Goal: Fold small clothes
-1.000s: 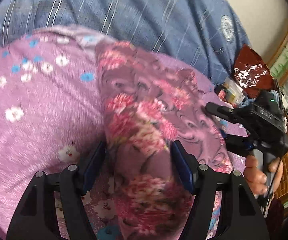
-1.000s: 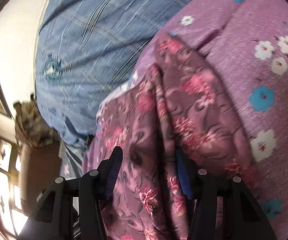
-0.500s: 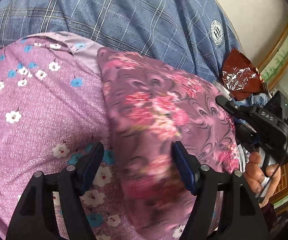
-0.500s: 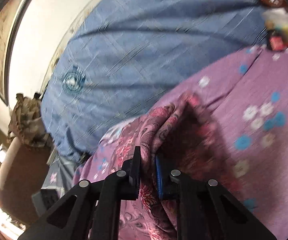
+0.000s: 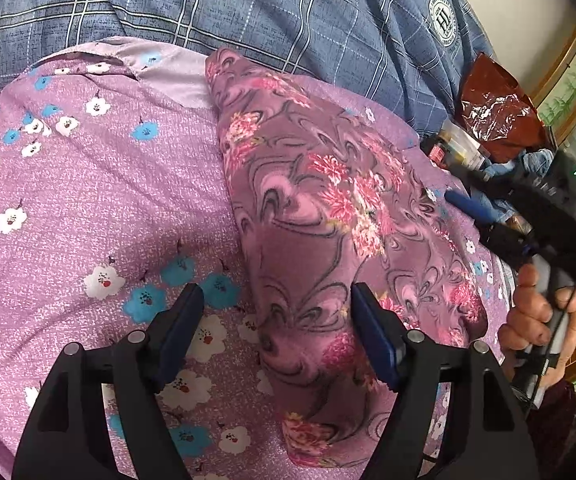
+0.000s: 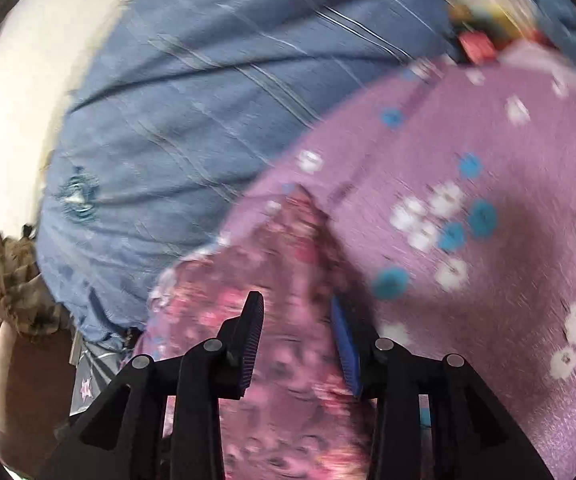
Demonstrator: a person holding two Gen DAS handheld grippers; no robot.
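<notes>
A small mauve garment with pink flower and swirl print point(image 5: 328, 216) lies folded in a long strip on a purple cloth with white and blue flowers point(image 5: 88, 200). My left gripper point(image 5: 276, 332) is open above the strip's near end, one finger on each side, holding nothing. In the right wrist view the same garment point(image 6: 272, 280) is blurred, and my right gripper point(image 6: 298, 340) is open over its edge, holding nothing. The right gripper also shows in the left wrist view point(image 5: 528, 208), held by a hand at the garment's right side.
A blue checked bedsheet point(image 5: 288, 12) lies behind the purple cloth. A red-brown foil bag point(image 5: 496, 116) and small clutter point(image 5: 456, 148) sit at the far right. A wooden frame and a wall run along the right edge point(image 5: 568, 80).
My left gripper has drawn back, leaving the garment lying flat. My right gripper, shut on a fold of it half a second ago, has opened and let go.
</notes>
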